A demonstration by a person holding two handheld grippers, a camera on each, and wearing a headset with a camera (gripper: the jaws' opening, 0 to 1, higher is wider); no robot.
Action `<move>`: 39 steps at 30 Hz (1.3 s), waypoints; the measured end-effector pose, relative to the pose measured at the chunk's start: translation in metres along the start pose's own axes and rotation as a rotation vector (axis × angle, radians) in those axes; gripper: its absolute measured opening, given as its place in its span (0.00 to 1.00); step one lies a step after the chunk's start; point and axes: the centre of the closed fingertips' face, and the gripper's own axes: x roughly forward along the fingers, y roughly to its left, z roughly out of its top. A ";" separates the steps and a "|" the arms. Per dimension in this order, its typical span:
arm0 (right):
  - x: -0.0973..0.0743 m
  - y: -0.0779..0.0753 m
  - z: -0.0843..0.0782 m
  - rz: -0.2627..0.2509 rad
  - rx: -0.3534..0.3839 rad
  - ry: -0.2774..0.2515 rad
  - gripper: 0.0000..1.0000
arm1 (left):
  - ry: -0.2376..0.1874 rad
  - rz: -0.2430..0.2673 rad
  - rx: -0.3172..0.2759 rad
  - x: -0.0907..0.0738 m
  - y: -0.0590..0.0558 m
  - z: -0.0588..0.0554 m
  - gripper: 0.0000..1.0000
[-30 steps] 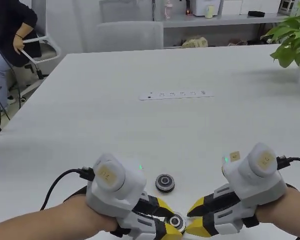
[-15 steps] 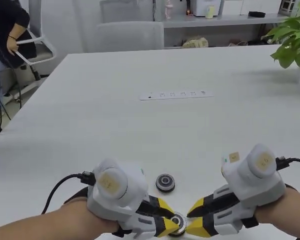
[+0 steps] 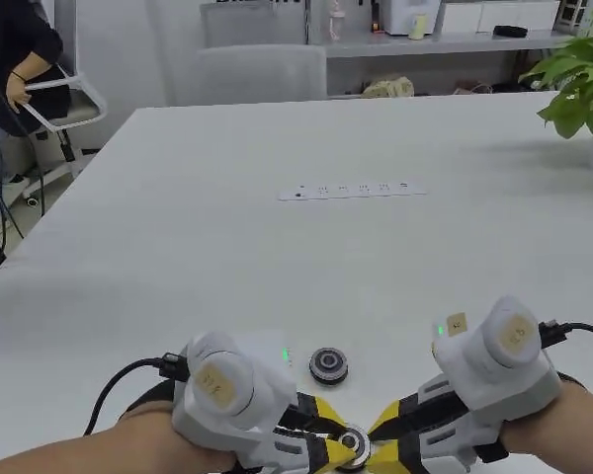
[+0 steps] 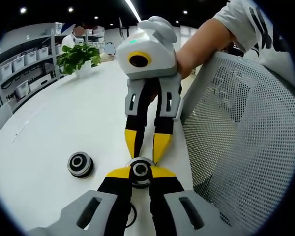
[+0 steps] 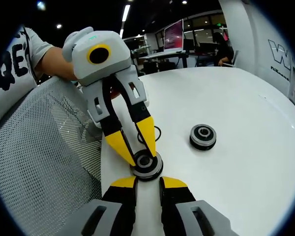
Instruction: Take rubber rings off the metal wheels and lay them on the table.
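- the left gripper (image 5: 137, 147) is clamping the near wheel (image 5: 147, 165) at the near edge of the table (image 3: 277, 276), 1 jaw on each side.
- the right gripper (image 4: 145, 156) is meeting that wheel head-on, its fingers standing narrowly apart at the rim. i cannot tell whether they are pinching the rubber ring (image 5: 159, 170).
- risk: 4 fingertips are crowding 1 small wheel, so a knock between them is likely to break the clamp.
- risk: if the right fingers are catching metal along with rubber, a pull is likely to drag the whole wheel out instead of peeling the ring.
- risk: a dropped wheel is likely to roll off the near edge.
- the 2nd wheel (image 3: 328, 363) is sitting nearby, apart from both grippers, ring still on.
- containers: both wheels are lying clear of any tray. the shelf bins (image 4: 19, 66) are too small to read.
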 end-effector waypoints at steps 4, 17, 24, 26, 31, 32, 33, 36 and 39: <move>0.000 0.000 0.000 0.003 -0.010 -0.003 0.15 | -0.001 0.001 -0.006 0.000 0.000 0.000 0.08; -0.001 0.000 0.000 -0.007 -0.080 0.010 0.10 | -0.002 0.015 -0.016 0.000 0.001 0.000 0.08; -0.002 -0.003 -0.002 -0.004 -0.049 -0.003 0.04 | -0.003 0.018 -0.021 0.000 0.001 0.000 0.08; -0.002 -0.003 -0.002 0.002 -0.031 -0.007 0.01 | -0.004 0.018 -0.021 0.000 0.001 0.000 0.08; -0.002 -0.004 -0.001 -0.002 -0.018 -0.012 0.00 | -0.003 0.020 -0.020 0.000 0.001 0.000 0.08; -0.002 -0.005 -0.001 -0.004 -0.004 -0.013 0.00 | -0.003 0.019 -0.019 0.000 0.002 0.000 0.08; -0.002 -0.006 -0.002 -0.004 0.012 -0.015 0.00 | -0.003 0.021 -0.019 0.000 0.002 0.000 0.08; -0.003 -0.007 -0.002 0.001 0.072 -0.032 0.00 | -0.001 0.025 -0.019 0.001 0.001 0.000 0.08; -0.006 -0.009 -0.003 0.004 0.117 -0.044 0.00 | 0.005 0.032 -0.019 0.002 0.001 0.001 0.08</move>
